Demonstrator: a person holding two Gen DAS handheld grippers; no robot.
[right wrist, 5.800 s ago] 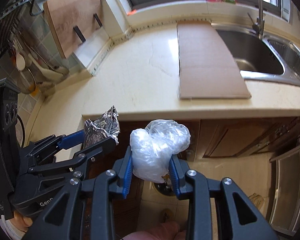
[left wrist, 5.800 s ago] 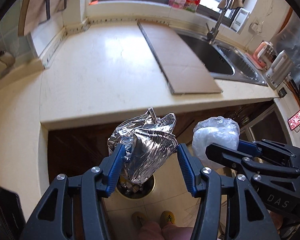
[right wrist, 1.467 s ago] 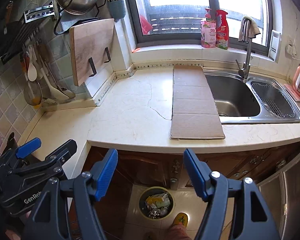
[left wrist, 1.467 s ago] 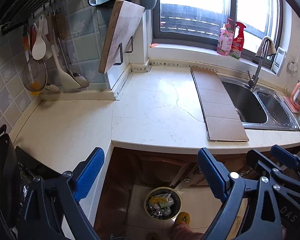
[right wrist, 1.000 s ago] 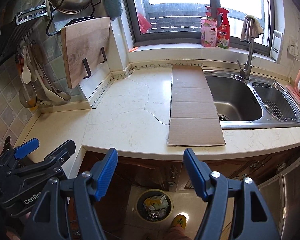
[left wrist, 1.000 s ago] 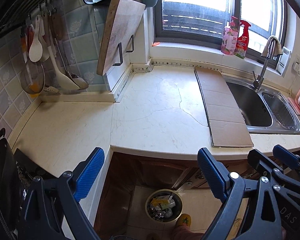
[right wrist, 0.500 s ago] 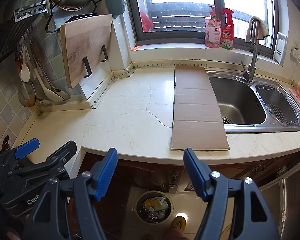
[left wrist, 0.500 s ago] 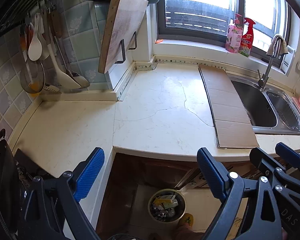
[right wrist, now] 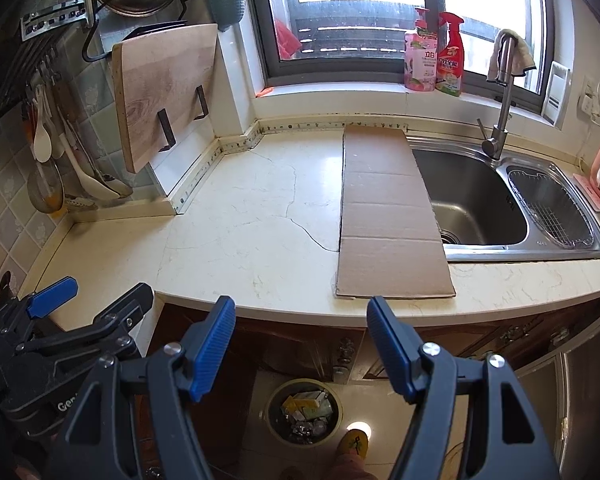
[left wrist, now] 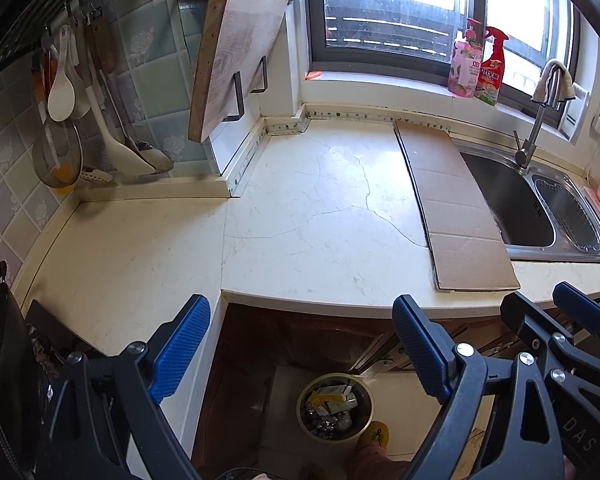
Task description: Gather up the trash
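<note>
A round trash bin (right wrist: 305, 411) stands on the tiled floor below the front edge of the desk (right wrist: 260, 216), holding crumpled foil and yellow and pale packaging; what else lies in it is too small to make out. Above it the right hand-held gripper (right wrist: 301, 346) hangs with its blue-padded jaws spread wide and nothing between them. The left hand-held gripper (left wrist: 301, 354) hangs beside it, jaws likewise spread and empty, the bin (left wrist: 335, 407) visible through the gap. A yellow slipper (right wrist: 353, 443) and a pink trouser leg of the person show just beside the bin, cut off by the lower frame edge.

The cream stone desk, veined with a long crack, turns a corner at the left. A flat strip of cardboard (right wrist: 388, 216) runs from the back edge to the front edge, its right side overlapping the rim of the steel sink (right wrist: 476, 196). A cloth drapes over the tap (right wrist: 502, 108). On the window sill stand a pink bottle (right wrist: 420, 56) and a red spray bottle (right wrist: 451, 56). A wooden cutting board (right wrist: 164, 92) rests in a wall bracket at the back left, with ladles and a strainer (right wrist: 46, 188) hanging against green tiles. A dark pan (left wrist: 0, 360) is cut off at the left edge. Brown cabinet fronts below the desk sit in shadow.
</note>
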